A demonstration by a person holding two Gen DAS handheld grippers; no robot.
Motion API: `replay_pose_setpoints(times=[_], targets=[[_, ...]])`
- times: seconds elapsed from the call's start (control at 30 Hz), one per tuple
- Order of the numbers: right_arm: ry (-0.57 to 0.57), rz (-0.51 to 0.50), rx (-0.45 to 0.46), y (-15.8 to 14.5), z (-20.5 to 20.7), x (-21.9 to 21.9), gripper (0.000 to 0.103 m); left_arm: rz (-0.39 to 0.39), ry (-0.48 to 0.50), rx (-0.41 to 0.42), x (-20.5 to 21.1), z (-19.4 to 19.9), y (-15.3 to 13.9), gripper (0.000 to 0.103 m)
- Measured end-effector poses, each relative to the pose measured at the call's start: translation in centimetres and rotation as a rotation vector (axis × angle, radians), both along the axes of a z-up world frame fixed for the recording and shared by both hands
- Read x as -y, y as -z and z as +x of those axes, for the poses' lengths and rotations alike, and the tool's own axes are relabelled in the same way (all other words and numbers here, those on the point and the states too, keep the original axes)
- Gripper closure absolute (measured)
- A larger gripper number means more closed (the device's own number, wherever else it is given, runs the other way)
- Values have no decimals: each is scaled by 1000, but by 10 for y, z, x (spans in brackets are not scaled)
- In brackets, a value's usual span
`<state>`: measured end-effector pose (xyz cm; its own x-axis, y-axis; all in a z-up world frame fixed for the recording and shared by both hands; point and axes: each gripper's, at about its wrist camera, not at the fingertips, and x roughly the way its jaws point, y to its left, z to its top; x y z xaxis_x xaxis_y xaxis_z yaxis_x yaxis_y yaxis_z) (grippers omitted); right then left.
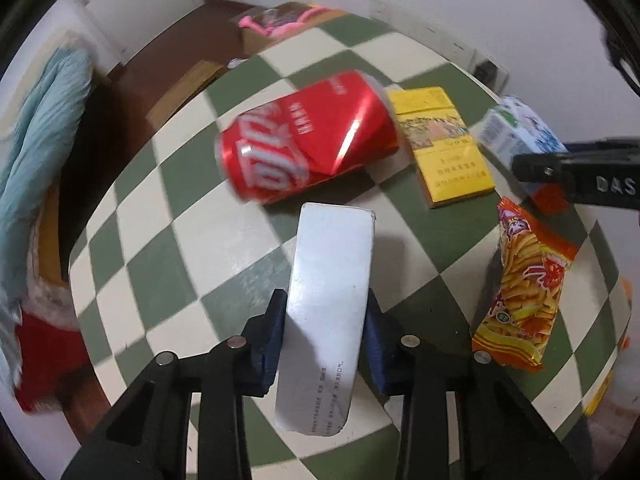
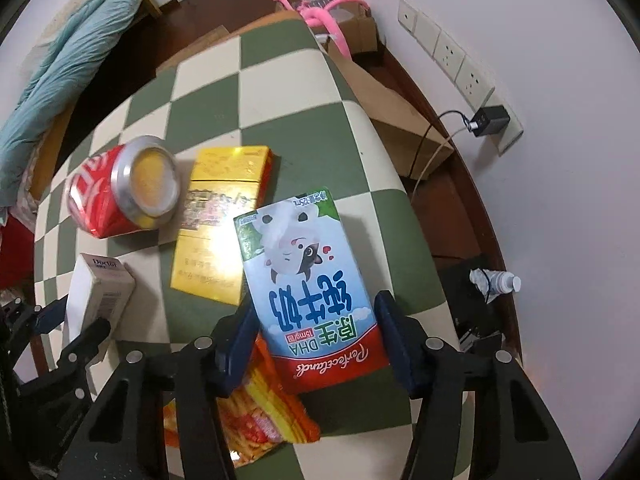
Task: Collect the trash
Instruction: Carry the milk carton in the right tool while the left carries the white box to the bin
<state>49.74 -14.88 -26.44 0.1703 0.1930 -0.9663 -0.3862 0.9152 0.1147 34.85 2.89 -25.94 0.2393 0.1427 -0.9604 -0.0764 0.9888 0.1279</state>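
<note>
Trash mid-collection, nothing binned as far as visible. Left gripper (image 1: pixel 326 344) clamped on white box (image 1: pixel 332 280), lifted over checkered table (image 1: pixel 168 264). Right gripper (image 2: pixel 316 344) closed around milk carton (image 2: pixel 304 276), pads touching both sides, carton apparently raised off the table. Left on the table: red can (image 1: pixel 308 136) on its side, dented; yellow pack (image 1: pixel 444 144) just beside it; fries snack bag (image 1: pixel 524 292) near the table edge, partly under the carton in right wrist view. No bin identifiable; cardboard box (image 2: pixel 344 20) on floor past the table's far end, purpose unclear. Estimate: two items in hand, three to go, drop-off pending.
</note>
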Motion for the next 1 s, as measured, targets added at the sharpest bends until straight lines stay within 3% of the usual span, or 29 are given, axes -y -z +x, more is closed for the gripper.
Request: replay_pose_setpoints(times=[0.1, 0.47, 0.83, 1.0], targets=[[-2, 32, 30, -17, -8, 3, 44, -14, -79, 23, -8, -12, -11, 71], [-84, 166, 108, -86, -78, -24, 45, -6, -335, 238, -43, -87, -85, 71], [-284, 309, 128, -146, -198, -107, 45, 39, -503, 398, -102, -214, -157, 71], [-389, 356, 114, -158, -261, -159, 46, 60, -602, 434, -137, -278, -172, 71]])
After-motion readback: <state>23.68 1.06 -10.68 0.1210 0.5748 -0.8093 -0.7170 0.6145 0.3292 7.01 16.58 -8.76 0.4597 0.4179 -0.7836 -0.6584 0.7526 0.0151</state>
